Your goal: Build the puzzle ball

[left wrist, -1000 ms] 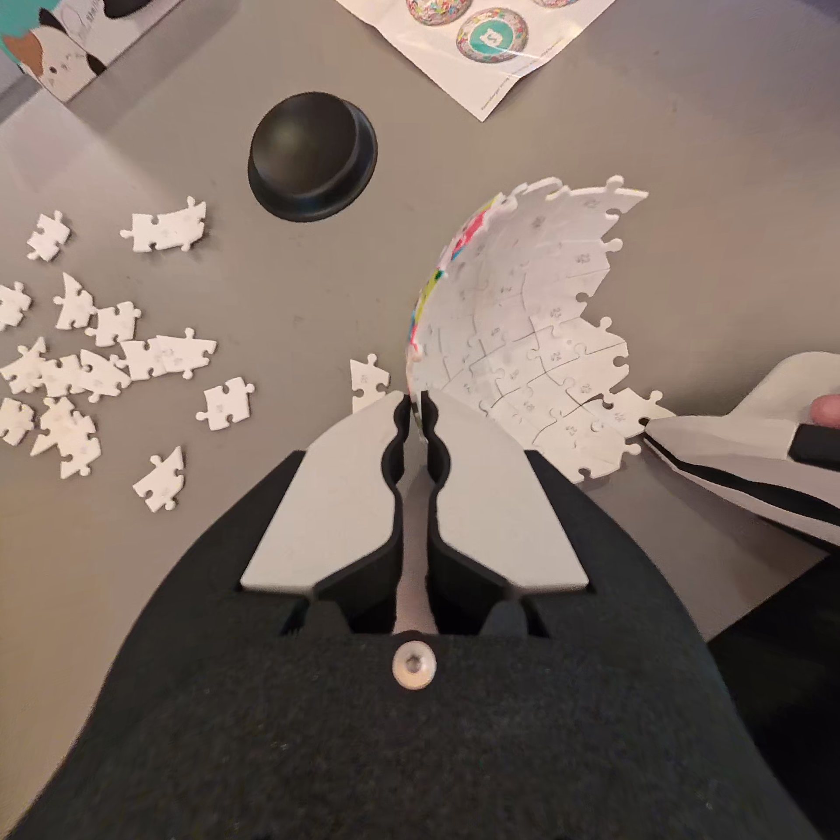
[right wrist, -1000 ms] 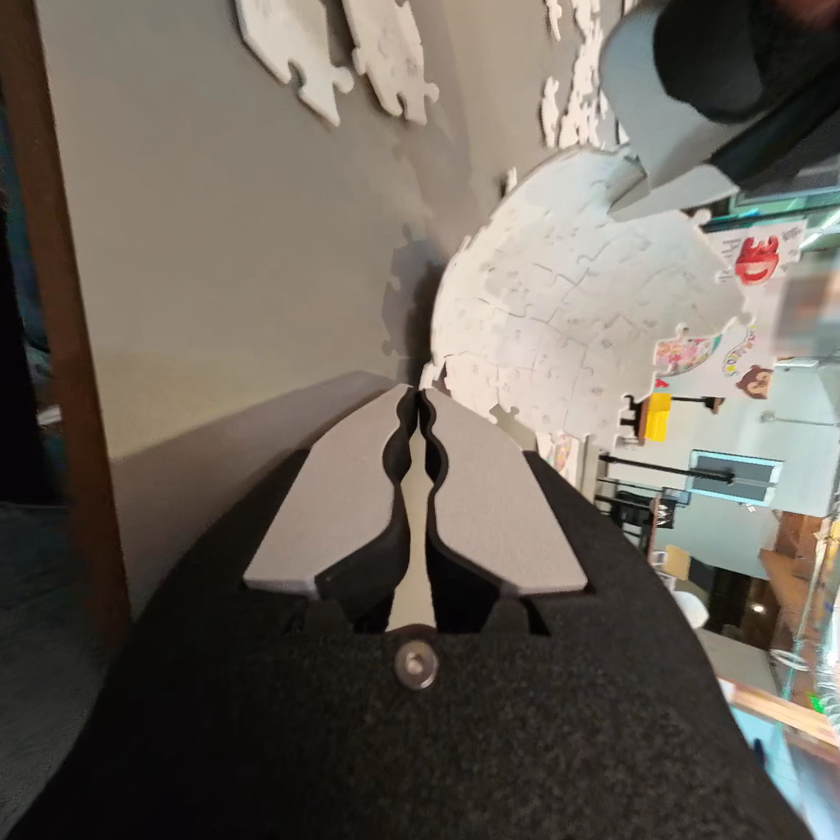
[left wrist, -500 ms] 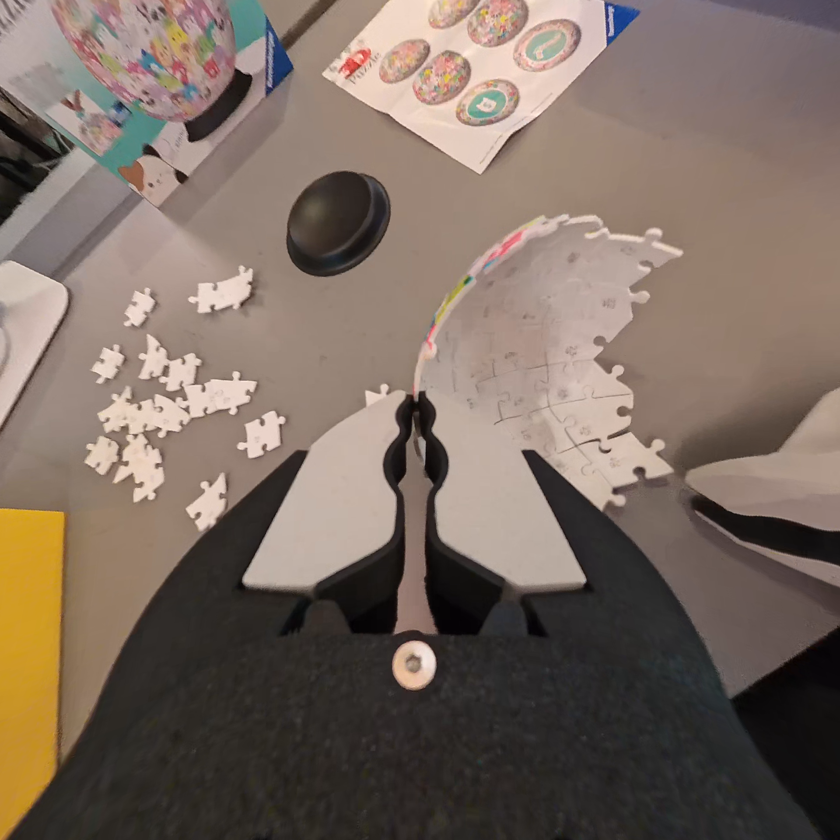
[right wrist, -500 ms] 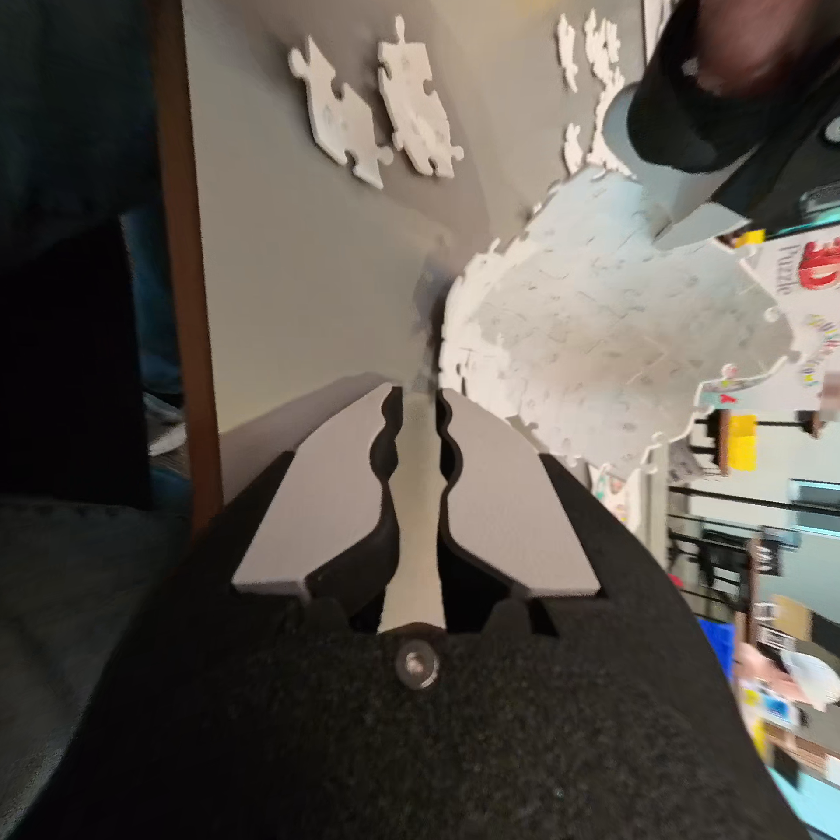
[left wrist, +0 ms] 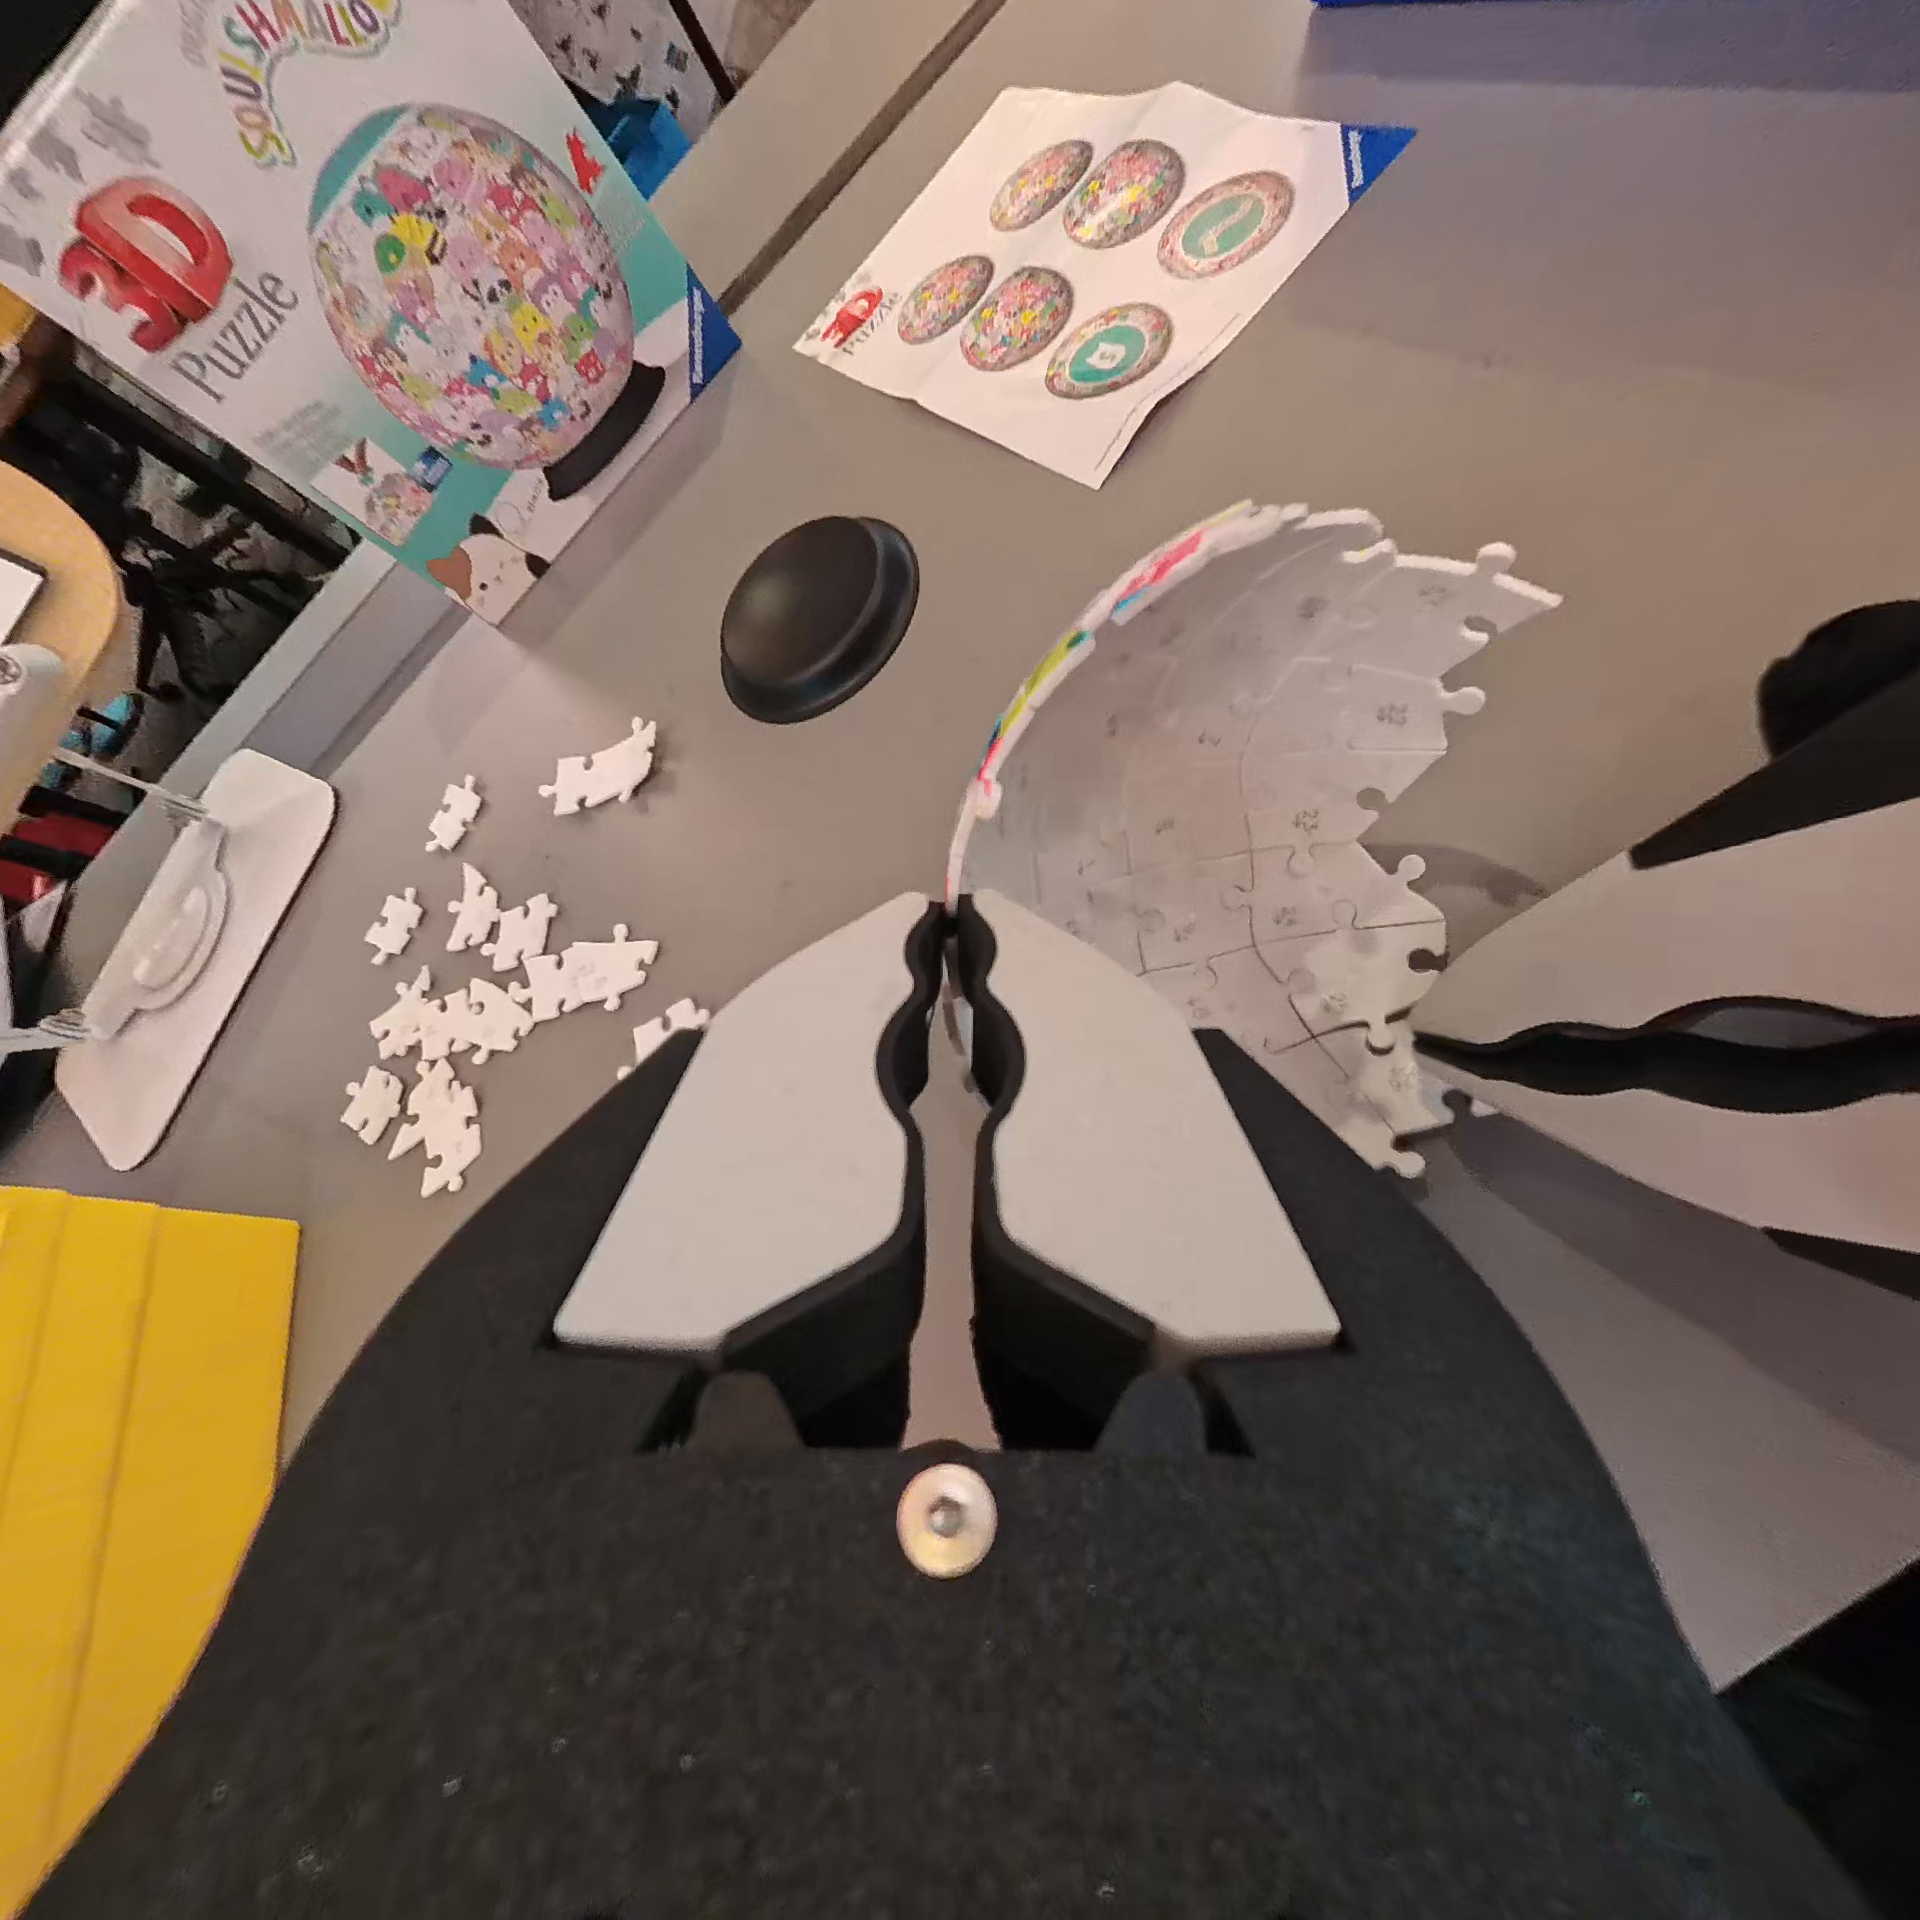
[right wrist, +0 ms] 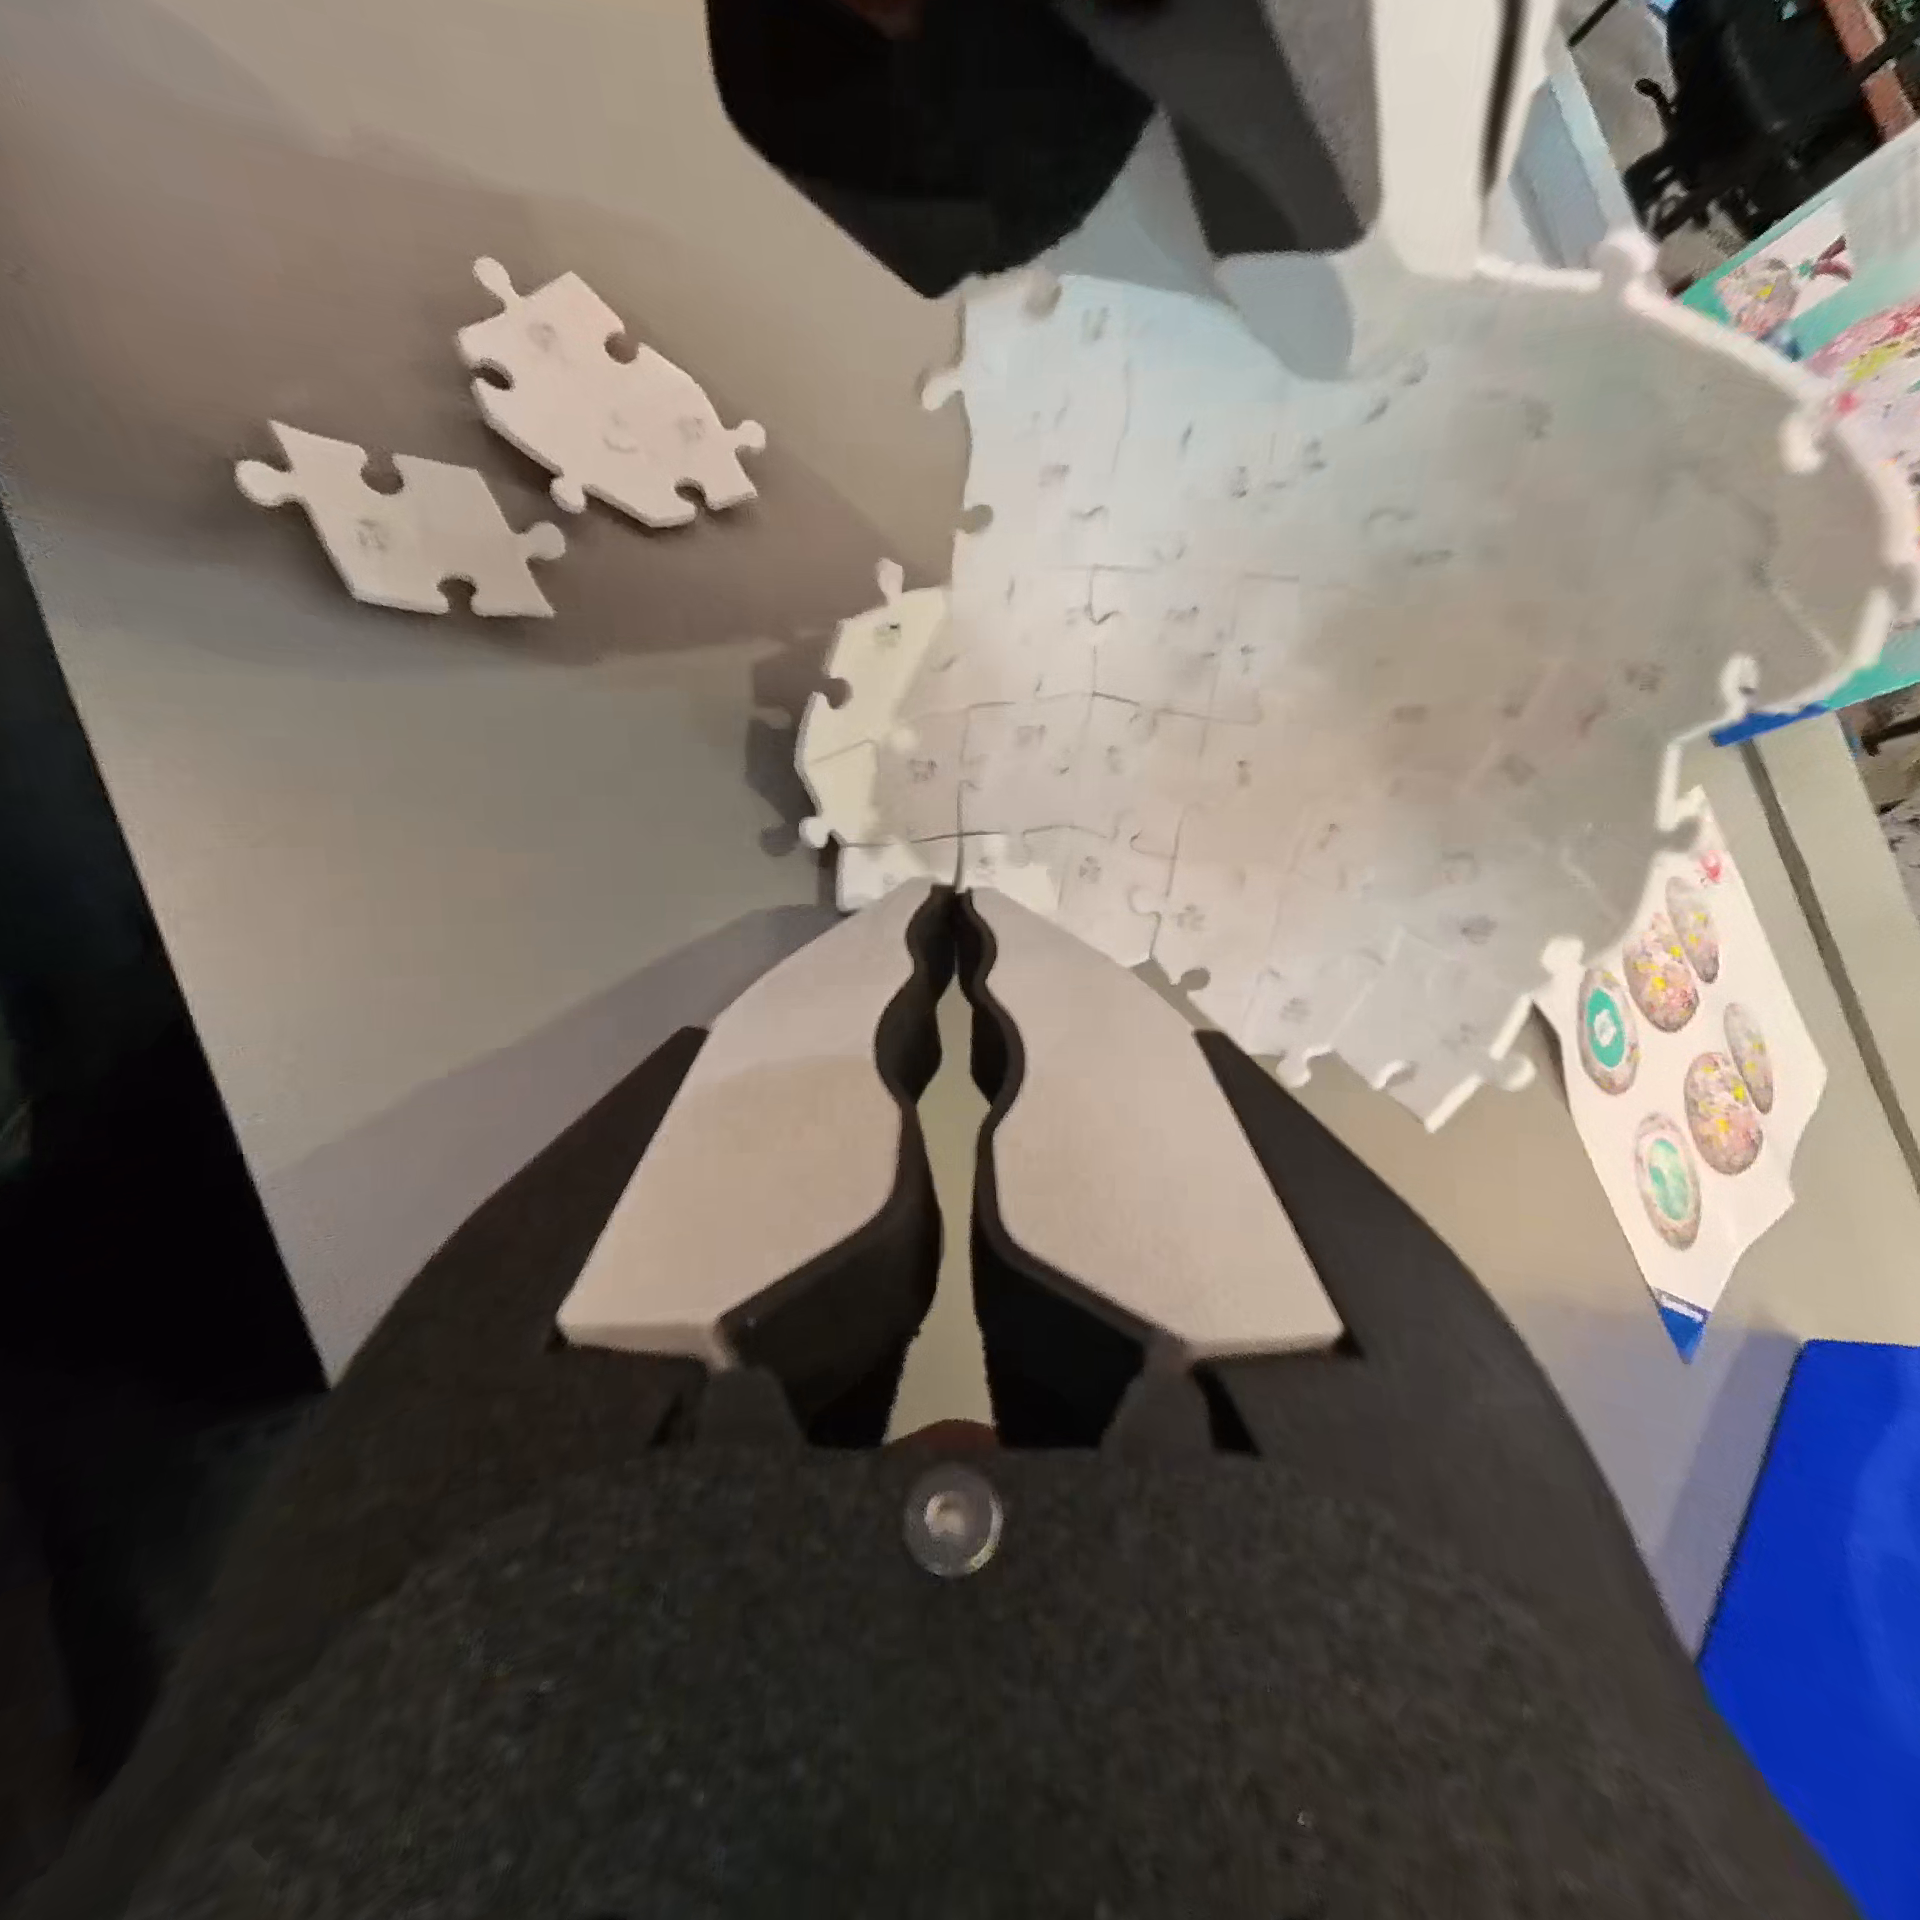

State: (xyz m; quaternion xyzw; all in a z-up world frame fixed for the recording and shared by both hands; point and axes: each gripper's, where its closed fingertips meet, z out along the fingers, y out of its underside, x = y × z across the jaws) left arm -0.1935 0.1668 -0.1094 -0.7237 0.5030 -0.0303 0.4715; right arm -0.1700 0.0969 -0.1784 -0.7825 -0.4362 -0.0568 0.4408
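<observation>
Two hand-held grippers clamp one curved, half-built puzzle ball shell (left wrist: 1236, 821) above the grey table (left wrist: 1558, 364). Left gripper (left wrist: 948, 920) — jaws closed on the shell's near rim, coloured outer face to its left. Right gripper (right wrist: 954, 902) — jaws pinched together on the shell's lower edge, white inner face ahead. Loose white pieces (left wrist: 488, 987) lie scattered to the left; a black stand (left wrist: 821, 632) sits beyond, with the puzzle box (left wrist: 343, 270) and a printed leaflet (left wrist: 1101, 270) farther back.
</observation>
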